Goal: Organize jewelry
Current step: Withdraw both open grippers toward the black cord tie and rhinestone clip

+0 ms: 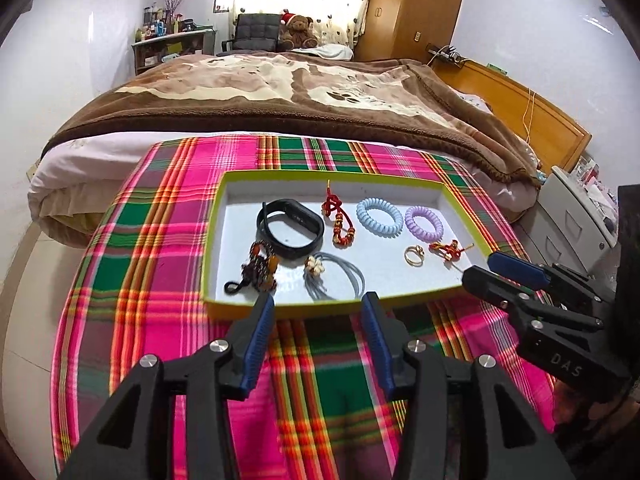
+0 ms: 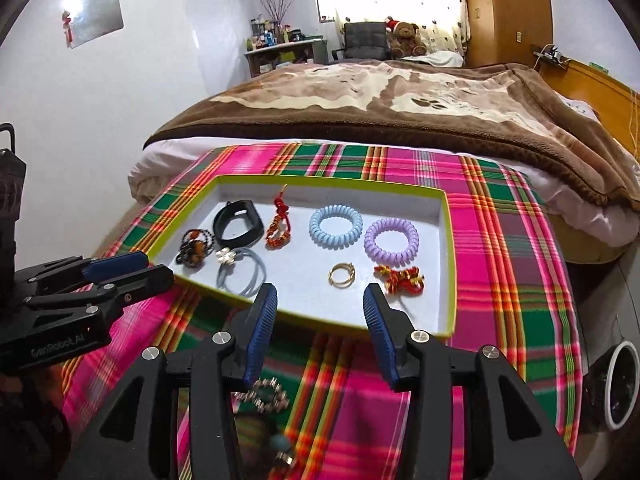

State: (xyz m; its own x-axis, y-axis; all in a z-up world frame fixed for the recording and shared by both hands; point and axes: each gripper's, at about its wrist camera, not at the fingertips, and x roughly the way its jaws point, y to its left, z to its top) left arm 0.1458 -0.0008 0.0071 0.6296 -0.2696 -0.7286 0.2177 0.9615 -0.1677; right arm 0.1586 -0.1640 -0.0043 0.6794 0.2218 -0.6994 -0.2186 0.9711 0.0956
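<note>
A shallow tray with a lime-green rim (image 1: 332,308) (image 2: 451,264) sits on a plaid cloth. It holds a black band (image 1: 291,226) (image 2: 238,222), a red knotted charm (image 1: 340,220) (image 2: 279,222), a blue coil tie (image 1: 379,216) (image 2: 335,226), a purple coil tie (image 1: 425,222) (image 2: 391,242), a gold ring (image 1: 413,255) (image 2: 342,275), a small red knot (image 1: 450,249) (image 2: 400,278), a grey hair tie (image 1: 336,276) (image 2: 242,270) and a dark beaded piece (image 1: 260,268) (image 2: 194,248). A beaded bracelet (image 2: 266,394) lies on the cloth under my right gripper. My left gripper (image 1: 318,304) is open at the tray's near rim. My right gripper (image 2: 320,296) is open and empty.
The plaid cloth (image 1: 160,240) covers a table against a bed with a brown blanket (image 1: 280,96). My right gripper shows at the tray's right corner in the left wrist view (image 1: 484,268); my left gripper shows at its left corner in the right wrist view (image 2: 152,268). White drawers (image 1: 576,216) stand right.
</note>
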